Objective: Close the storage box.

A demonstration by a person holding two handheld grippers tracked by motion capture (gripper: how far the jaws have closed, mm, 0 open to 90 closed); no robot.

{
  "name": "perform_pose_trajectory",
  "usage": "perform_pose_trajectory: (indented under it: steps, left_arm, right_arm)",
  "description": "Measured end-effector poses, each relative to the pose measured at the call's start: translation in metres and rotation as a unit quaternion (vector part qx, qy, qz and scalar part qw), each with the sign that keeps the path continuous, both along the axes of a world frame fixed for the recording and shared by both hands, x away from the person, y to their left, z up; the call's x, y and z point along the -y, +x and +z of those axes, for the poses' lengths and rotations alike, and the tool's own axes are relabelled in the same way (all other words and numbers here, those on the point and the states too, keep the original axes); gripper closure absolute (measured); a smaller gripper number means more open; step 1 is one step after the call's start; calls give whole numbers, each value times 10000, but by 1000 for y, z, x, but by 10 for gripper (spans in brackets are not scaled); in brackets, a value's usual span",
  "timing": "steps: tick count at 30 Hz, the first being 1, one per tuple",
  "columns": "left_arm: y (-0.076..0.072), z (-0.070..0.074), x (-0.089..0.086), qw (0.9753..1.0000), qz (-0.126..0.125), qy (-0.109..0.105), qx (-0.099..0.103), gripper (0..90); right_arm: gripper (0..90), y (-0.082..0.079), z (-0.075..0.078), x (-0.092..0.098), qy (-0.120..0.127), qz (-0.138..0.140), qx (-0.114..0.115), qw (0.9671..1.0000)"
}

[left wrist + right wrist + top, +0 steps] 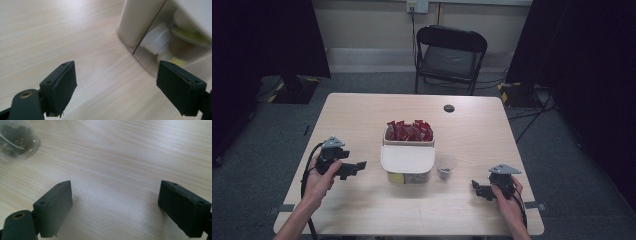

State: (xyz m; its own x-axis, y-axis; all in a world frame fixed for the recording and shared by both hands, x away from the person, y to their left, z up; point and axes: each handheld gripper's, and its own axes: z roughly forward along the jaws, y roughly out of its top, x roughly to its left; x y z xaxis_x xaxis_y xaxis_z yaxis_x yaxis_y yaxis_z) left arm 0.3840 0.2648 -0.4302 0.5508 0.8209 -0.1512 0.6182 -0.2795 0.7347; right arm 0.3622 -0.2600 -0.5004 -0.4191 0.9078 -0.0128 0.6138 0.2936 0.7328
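Note:
A clear storage box with a white lid stands at the middle of the table. Behind it a white tray holds several red packets. A small clear cup with dark bits inside sits right of the box. My left gripper hovers left of the box, open and empty; in the left gripper view the box lies ahead on the right. My right gripper rests near the front right, open and empty, with the cup at upper left.
The table is light wood with a dark round hole near its far edge. A black folding chair stands beyond the table. Dark curtains hang at both sides, and cables trail from the grippers off the front edge.

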Motion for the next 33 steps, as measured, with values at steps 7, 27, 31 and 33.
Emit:
perform_pose_trajectory:
  steps: [7,27,31,33]
  left_arm:
    - [-6,-22,-8,9996,132,244,-70,162]
    - [-16,-67,-12,9958,253,879,104,122]
    - [-15,-71,-12,9964,327,752,225,74]
    - [-14,-72,-14,9964,300,744,274,46]
  right_arm:
    - [115,0,0,0,1,6,-4,10000]
    - [114,0,0,0,-2,7,-4,10000]
    - [114,0,0,0,-1,8,-3,10000]
    - [115,0,0,0,-2,13,1,10000]
